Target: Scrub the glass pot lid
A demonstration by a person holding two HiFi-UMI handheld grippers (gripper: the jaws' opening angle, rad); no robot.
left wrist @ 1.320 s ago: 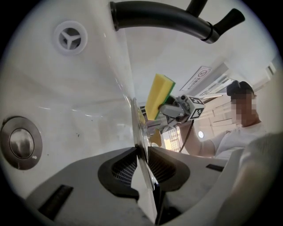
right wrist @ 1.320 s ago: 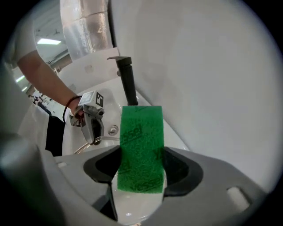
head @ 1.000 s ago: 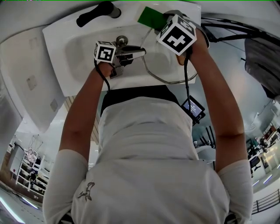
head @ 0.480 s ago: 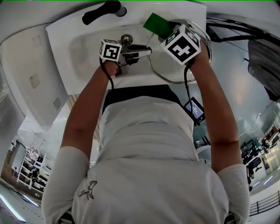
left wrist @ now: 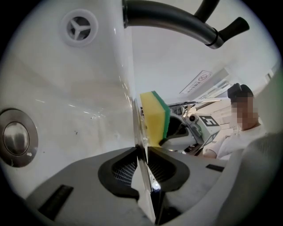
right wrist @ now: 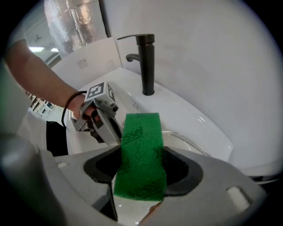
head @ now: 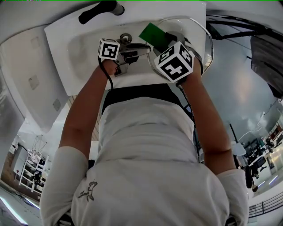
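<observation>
The glass pot lid [head: 207,39] stands on edge over the white sink basin [head: 79,48]. My left gripper [head: 145,47] is shut on its rim. The left gripper view shows the lid edge-on [left wrist: 136,128], clamped between the left gripper's [left wrist: 142,152] pads. My right gripper [head: 161,42] is shut on a green-and-yellow sponge [head: 152,33] and points steeply down. That sponge [left wrist: 154,117] lies against the lid's far face, yellow side toward the glass. In the right gripper view the green scouring side [right wrist: 139,154] fills the gap between the right gripper's [right wrist: 140,159] jaws, with the lid's rim [right wrist: 190,145] beyond.
A black tap [head: 99,9] stands at the back of the basin, also seen as the black tap [right wrist: 146,62]. The drain plug [left wrist: 15,137] and overflow hole [left wrist: 79,27] sit in the bowl. A white counter [head: 26,79] flanks the sink on the left.
My right gripper has slid the sponge across the lid, toward the person and the left gripper. The left gripper has held the lid still.
</observation>
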